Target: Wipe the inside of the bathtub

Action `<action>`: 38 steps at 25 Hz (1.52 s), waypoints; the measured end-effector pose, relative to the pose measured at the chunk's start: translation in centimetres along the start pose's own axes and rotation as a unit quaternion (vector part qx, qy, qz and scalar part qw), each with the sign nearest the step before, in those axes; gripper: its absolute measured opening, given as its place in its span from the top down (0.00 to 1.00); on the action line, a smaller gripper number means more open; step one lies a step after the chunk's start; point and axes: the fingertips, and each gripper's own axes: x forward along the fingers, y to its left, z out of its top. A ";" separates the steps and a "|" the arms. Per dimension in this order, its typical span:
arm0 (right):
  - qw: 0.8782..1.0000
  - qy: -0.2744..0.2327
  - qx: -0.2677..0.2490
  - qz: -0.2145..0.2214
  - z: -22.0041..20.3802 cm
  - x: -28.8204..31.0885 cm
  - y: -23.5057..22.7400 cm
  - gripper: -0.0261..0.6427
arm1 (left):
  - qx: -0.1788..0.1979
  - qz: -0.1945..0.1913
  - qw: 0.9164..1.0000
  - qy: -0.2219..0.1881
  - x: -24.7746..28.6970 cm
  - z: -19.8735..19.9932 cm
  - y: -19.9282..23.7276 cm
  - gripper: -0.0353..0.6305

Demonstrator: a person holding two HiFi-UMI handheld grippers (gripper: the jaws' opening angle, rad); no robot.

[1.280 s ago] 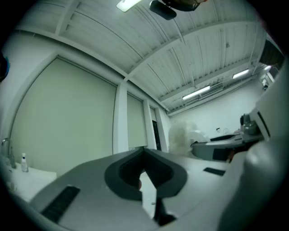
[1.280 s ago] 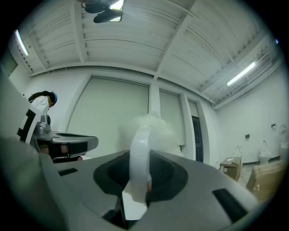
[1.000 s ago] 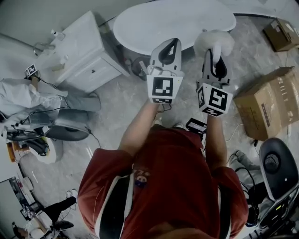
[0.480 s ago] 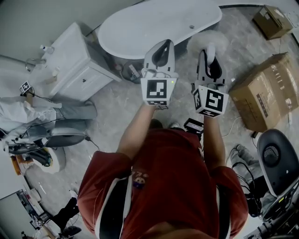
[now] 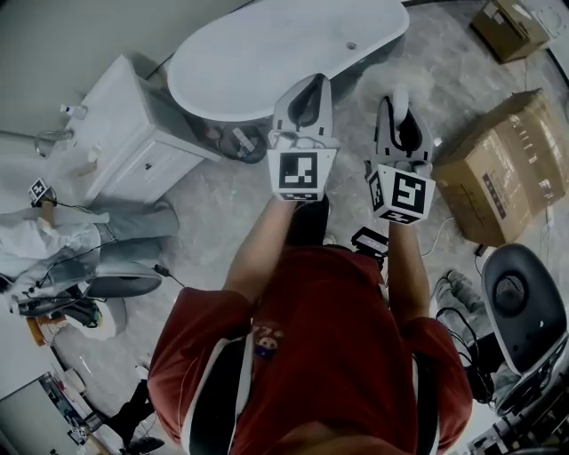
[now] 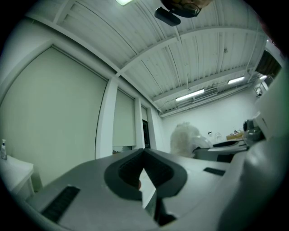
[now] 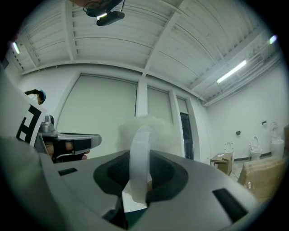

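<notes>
Bathtub sits at far centre of head view, white, oval, drain showing near its right end. Both grippers are held up side by side on the near side of it, not over the rim.

Left gripper: jaws together, nothing btwn them in its own view. Right gripper: jaws clamped on the pale handle of a fluffy white duster; the fluff sticks out past the jaw tips and overlaps the floor just right of the tub's near edge. The duster also shows from the left gripper view.

Around: white cabinet just left of the tub, w/ dark pipework on the floor btwn cabinet and tub foot. Big cardboard box to the right, a smaller box far right. Dark round-backed chair near right. Another person is seated at the left, w/ cables round them. Grey marbled floor lies btwn the holder and the tub, bare apart from that pipework.

Vs 1 sec ago: the tub has slid left in the head view and more of its inside shows, drain incl. Cabinet and seated person moved left, boxes right. The grippers kept the same spot in the view, and the grip on the duster is unchanged.
</notes>
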 end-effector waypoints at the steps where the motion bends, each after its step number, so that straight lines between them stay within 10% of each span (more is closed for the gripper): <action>1: 1.000 0.001 -0.002 0.000 -0.2 0.8 -0.2 0.82 | -0.002 0.000 1.000 0.000 0.8 -0.4 0.3 0.92; 23: 0.998 0.027 -0.027 0.052 -2.6 29.8 1.6 0.82 | -0.031 0.040 0.999 0.002 21.6 -6.4 17.5 0.92; 38: 0.996 0.028 -0.009 0.087 -6.1 40.2 -3.7 0.82 | -0.013 0.076 0.997 0.018 31.6 -10.2 18.7 0.92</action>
